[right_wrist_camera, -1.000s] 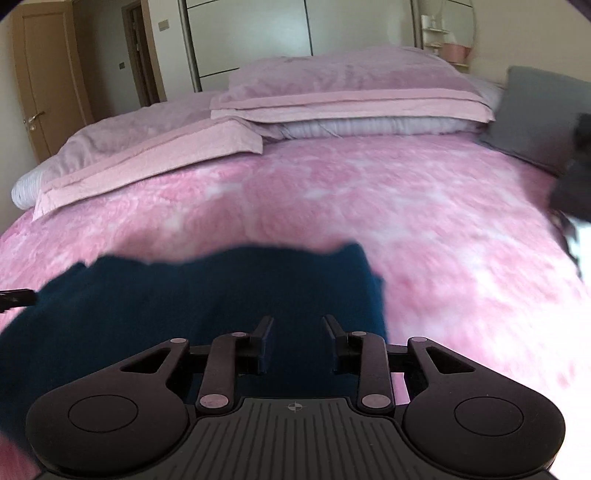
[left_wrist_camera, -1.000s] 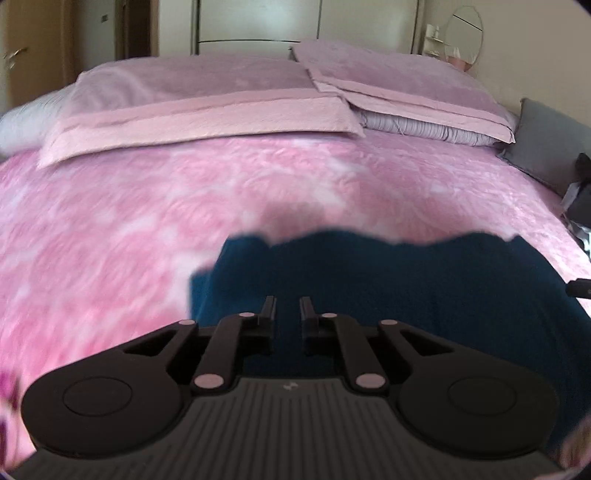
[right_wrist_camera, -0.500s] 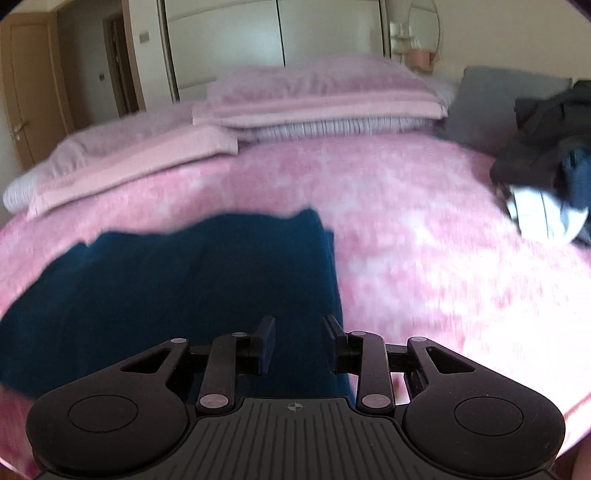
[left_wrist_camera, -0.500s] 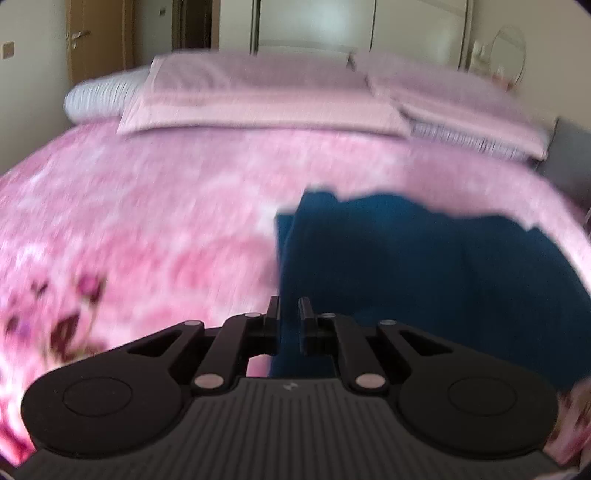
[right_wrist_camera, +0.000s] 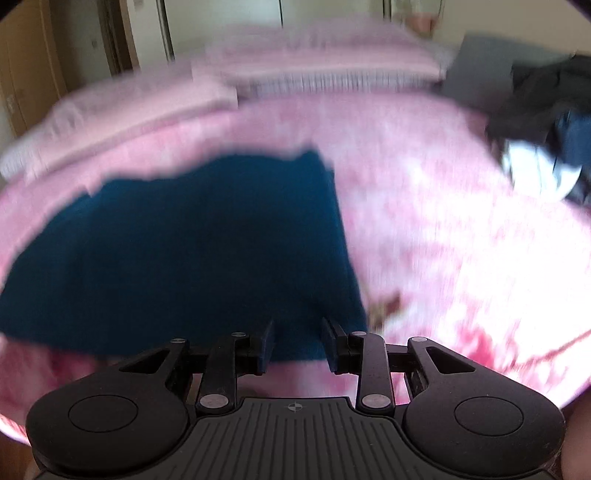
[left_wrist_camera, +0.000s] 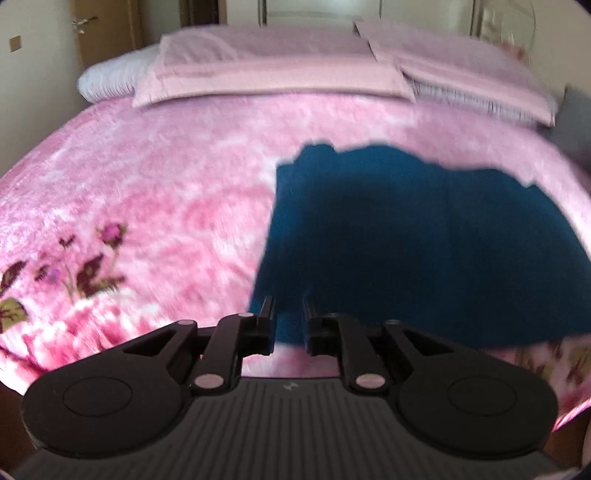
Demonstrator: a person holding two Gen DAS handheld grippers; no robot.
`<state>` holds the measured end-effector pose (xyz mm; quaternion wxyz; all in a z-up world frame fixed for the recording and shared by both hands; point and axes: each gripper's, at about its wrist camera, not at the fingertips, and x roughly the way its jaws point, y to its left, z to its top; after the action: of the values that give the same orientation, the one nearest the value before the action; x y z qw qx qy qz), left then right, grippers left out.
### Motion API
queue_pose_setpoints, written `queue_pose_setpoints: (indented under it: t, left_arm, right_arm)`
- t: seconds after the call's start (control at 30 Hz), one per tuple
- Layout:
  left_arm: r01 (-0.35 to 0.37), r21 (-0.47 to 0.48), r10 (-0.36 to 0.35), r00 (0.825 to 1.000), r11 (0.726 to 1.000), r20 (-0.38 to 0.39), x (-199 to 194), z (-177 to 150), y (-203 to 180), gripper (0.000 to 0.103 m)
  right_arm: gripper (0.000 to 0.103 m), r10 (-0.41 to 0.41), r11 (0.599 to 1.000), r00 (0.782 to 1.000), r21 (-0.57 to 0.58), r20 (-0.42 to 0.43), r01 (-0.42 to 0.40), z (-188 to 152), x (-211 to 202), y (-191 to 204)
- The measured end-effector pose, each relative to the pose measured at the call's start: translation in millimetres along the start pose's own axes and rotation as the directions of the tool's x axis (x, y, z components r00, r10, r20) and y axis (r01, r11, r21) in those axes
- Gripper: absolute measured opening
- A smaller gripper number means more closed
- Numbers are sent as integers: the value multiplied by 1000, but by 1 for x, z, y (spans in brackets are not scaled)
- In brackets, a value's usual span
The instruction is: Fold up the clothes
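A dark teal garment [left_wrist_camera: 424,240] lies flat on the pink bedspread [left_wrist_camera: 147,184]; it also shows in the right wrist view [right_wrist_camera: 184,251]. My left gripper [left_wrist_camera: 288,317] is open by a small gap and empty, just short of the garment's near left corner. My right gripper [right_wrist_camera: 297,339] is open and empty, just short of the garment's near right corner. Both views are blurred by motion.
Pink pillows [left_wrist_camera: 266,70] lie along the head of the bed. A grey cushion [right_wrist_camera: 491,70] and a heap of dark and white clothes [right_wrist_camera: 546,133] sit at the bed's right side. A door [left_wrist_camera: 110,22] stands at the back left.
Both grippers have pulled back toward the foot of the bed and off the garment. The left swung left, the right swung right. The garment now lies flat, apart from both.
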<state>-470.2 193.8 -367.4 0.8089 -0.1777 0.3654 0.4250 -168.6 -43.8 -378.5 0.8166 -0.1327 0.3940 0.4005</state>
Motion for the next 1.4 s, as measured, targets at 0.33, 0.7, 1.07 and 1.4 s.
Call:
queue_pose_setpoints:
  t: [0.33, 0.7, 1.07, 1.4]
  left_arm:
    - [-17, -9, 18, 999, 1000, 29, -62, -18, -8, 21]
    - [7, 50, -10, 998, 999, 55, -117, -41, -34, 33]
    - [-10, 136, -8, 992, 991, 126, -167, -62, -55, 38]
    - [9, 168, -39, 984, 986, 175, -186, -68, -63, 39]
  right_arm:
    - [59, 9, 996, 999, 83, 32, -11, -9, -64, 8]
    - [68, 36, 997, 998, 66, 48, -39, -36, -111, 40]
    - [68, 33, 999, 996, 10, 81, -34, -53, -148, 54]
    - [68, 36, 999, 994, 4, 104, -37, -62, -164, 56]
